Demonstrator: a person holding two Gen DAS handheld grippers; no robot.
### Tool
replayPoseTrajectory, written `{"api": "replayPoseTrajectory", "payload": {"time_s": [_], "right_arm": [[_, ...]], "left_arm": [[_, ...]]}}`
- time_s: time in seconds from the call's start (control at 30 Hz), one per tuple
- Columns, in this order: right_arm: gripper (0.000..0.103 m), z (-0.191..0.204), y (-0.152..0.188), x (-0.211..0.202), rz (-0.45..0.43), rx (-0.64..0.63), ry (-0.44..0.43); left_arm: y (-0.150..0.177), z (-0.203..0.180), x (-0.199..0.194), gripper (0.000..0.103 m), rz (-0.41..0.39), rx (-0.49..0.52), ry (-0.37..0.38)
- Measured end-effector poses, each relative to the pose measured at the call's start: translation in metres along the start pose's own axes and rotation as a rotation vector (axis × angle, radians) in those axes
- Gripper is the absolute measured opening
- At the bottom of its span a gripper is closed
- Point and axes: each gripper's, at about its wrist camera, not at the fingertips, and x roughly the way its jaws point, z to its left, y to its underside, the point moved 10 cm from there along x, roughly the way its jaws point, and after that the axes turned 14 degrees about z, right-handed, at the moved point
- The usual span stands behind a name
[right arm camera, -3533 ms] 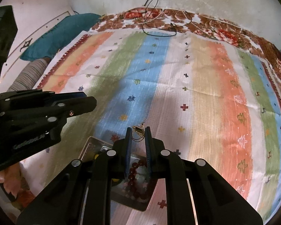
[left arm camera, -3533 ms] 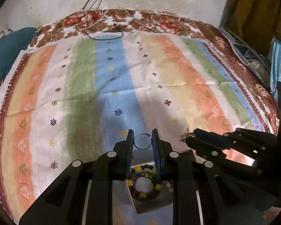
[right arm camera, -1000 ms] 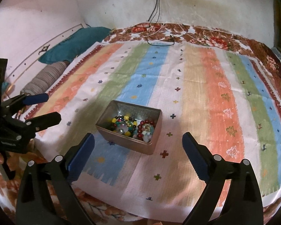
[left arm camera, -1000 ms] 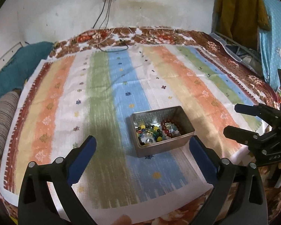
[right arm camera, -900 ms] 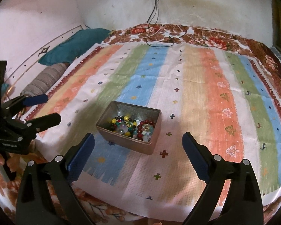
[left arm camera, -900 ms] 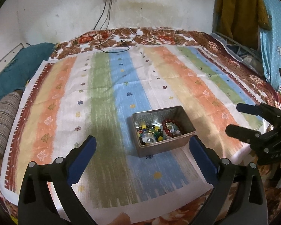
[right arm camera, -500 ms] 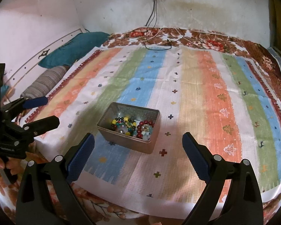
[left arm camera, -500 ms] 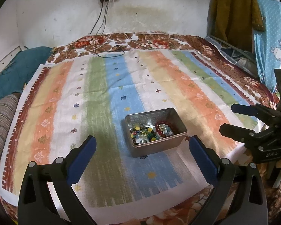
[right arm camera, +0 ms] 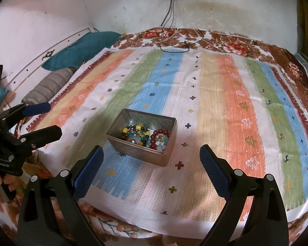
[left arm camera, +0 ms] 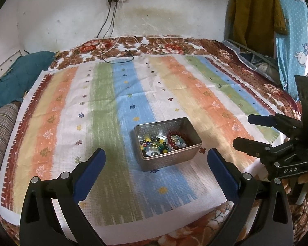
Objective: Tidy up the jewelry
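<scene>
A silver metal tin (left arm camera: 170, 160) (right arm camera: 137, 150) stands on the striped cloth and holds a red bead bracelet (left arm camera: 175, 138) (right arm camera: 160, 138) and a multicoloured bead bracelet (left arm camera: 152, 143) (right arm camera: 135, 133). My left gripper (left arm camera: 156, 162) is wide open and empty, drawn back toward the near edge of the cloth, with the tin ahead between its fingers. My right gripper (right arm camera: 152, 158) is likewise wide open and empty, back from the tin. Each gripper also shows in the other's view: the right gripper (left arm camera: 256, 132) and the left gripper (right arm camera: 45, 121).
The striped cloth (left arm camera: 117, 106) (right arm camera: 225, 102) covers a bed with a floral sheet. Cables (left arm camera: 117, 51) lie at the far edge below a wall socket. A teal pillow (right arm camera: 82, 45) and a striped bolster (right arm camera: 49, 87) lie left. Clothes (left arm camera: 254, 14) hang at right.
Both grippers let go of small jewelry pieces over the tin, opened wide and pulled back and up from it. In the last second they keep drawing back slightly.
</scene>
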Motion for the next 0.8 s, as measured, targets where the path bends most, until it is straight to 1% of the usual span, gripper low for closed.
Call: {"api": "replayPoseTrajectory", "payload": {"time_s": [0.07, 0.13, 0.2, 0.8], "right_arm": [[0.095, 0.0019, 0.0001, 0.0007, 0.003, -0.001, -0.006], [0.095, 0.0037, 0.0008, 0.002, 0.009, 0.003, -0.029], [0.095, 0.0028, 0.0007, 0.0014, 0.006, 0.004, -0.019], [0.095, 0.0008, 0.001, -0.0014, -0.003, 0.007, -0.016]], "left_arm": [[-0.0001, -0.0011, -0.0001, 0.097, 0.0, 0.004, 0.0], [0.0001, -0.0011, -0.0001, 0.097, 0.001, 0.001, 0.001], [0.0001, -0.0011, -0.0001, 0.097, 0.001, 0.0, 0.0], [0.0009, 0.0, 0.0006, 0.097, 0.004, 0.0, -0.002]]}}
